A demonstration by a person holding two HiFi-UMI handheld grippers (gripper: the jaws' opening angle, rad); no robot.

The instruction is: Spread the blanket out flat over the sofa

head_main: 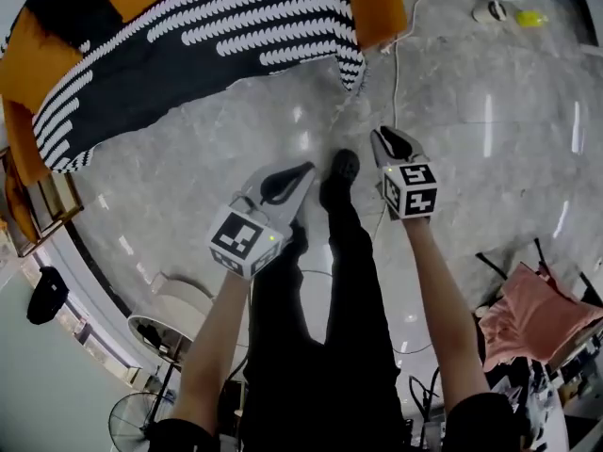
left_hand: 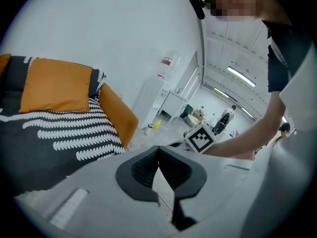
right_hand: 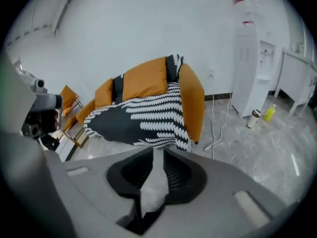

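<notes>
The black blanket (head_main: pixel 188 45) with white wavy stripes lies draped over the seat and back of the orange sofa (head_main: pixel 377 8), one corner hanging off the front edge. The left gripper view shows the blanket (left_hand: pixel 49 133) at the left, and in the right gripper view it (right_hand: pixel 143 115) is straight ahead. Both grippers are held up over the marble floor, well away from the sofa. My left gripper (head_main: pixel 300 172) has its tips together and holds nothing. My right gripper (head_main: pixel 391 139) shows a narrow gap between its pads (right_hand: pixel 173 170) with only floor behind.
The person's black-clad legs and shoe (head_main: pixel 341 169) stand between the grippers. A white cable (head_main: pixel 396 73) trails across the floor beside the sofa. A cup (head_main: pixel 490 11) and a yellow bottle (head_main: pixel 530 18) stand at the far right. A pink cloth (head_main: pixel 537 314) and a fan (head_main: pixel 132 422) lie near.
</notes>
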